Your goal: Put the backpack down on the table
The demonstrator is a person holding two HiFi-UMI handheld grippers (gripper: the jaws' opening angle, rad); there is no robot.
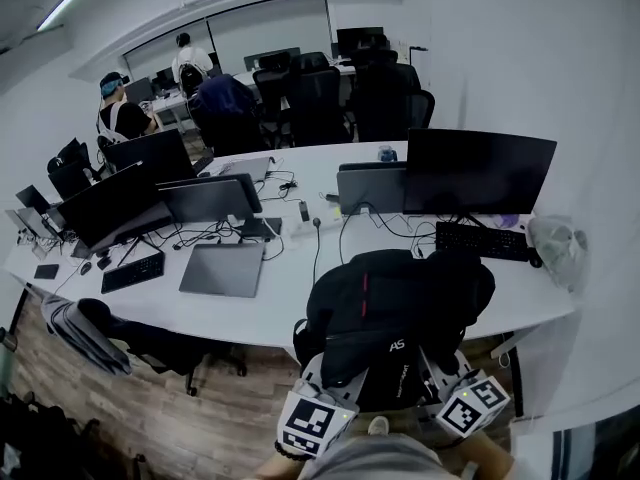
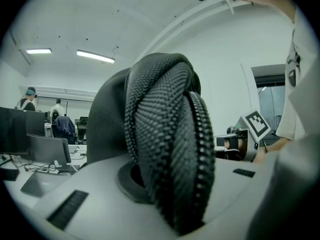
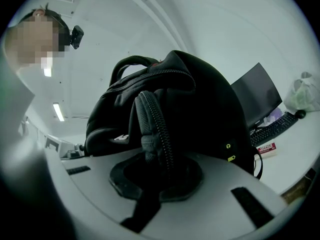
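Head view: black backpack hangs at table near edge, carried by left claw & right claw. Left gripper view: claw clamped tight on mesh shoulder strap; right gripper view: claw likewise nipped on other strap. Risk: set too far fwd, bag shoves keyboard; too near, it tips off the edge.

Black backpack: white letters "AS" on its lower front in the head view, with the rest of the word hidden. The print on the strap below is too small to read. Small box beside the keyboard: red label, white print, illegible. Left marker cube and right marker cube: black-and-white coded squares, no letters.
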